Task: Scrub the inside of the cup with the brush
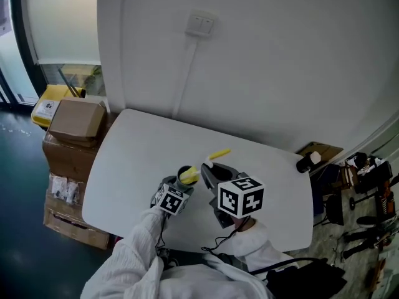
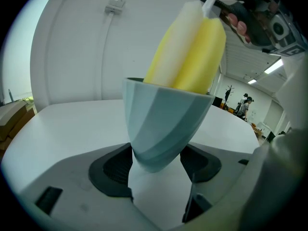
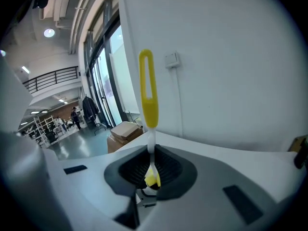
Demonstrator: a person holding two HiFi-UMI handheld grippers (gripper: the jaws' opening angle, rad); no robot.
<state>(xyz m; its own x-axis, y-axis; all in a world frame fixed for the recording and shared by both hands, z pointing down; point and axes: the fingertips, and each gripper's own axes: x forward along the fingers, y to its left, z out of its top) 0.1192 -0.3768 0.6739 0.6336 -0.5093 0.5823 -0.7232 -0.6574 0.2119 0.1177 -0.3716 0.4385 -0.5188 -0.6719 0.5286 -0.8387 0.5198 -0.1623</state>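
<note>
A pale grey-blue faceted cup [image 2: 161,124] is clamped at its narrow base by my left gripper [image 2: 156,170], held above the white table [image 1: 131,167]. The brush's yellow sponge head [image 2: 190,49] is pushed down into the cup's mouth. In the head view the cup [image 1: 186,174] shows dark with yellow inside, just ahead of the left gripper [image 1: 176,189]. My right gripper [image 1: 215,176] is shut on the brush's thin white stem [image 3: 151,155]; the yellow looped handle [image 3: 147,88] sticks out past its jaws, and shows above the table as a yellow handle [image 1: 219,154].
The round white table stands against a white wall with a switch plate [image 1: 200,23]. Cardboard boxes [image 1: 75,126] are stacked on the floor at the left. A dark cylinder [image 1: 306,162] lies at the table's right edge, with cluttered gear [image 1: 368,185] beyond it.
</note>
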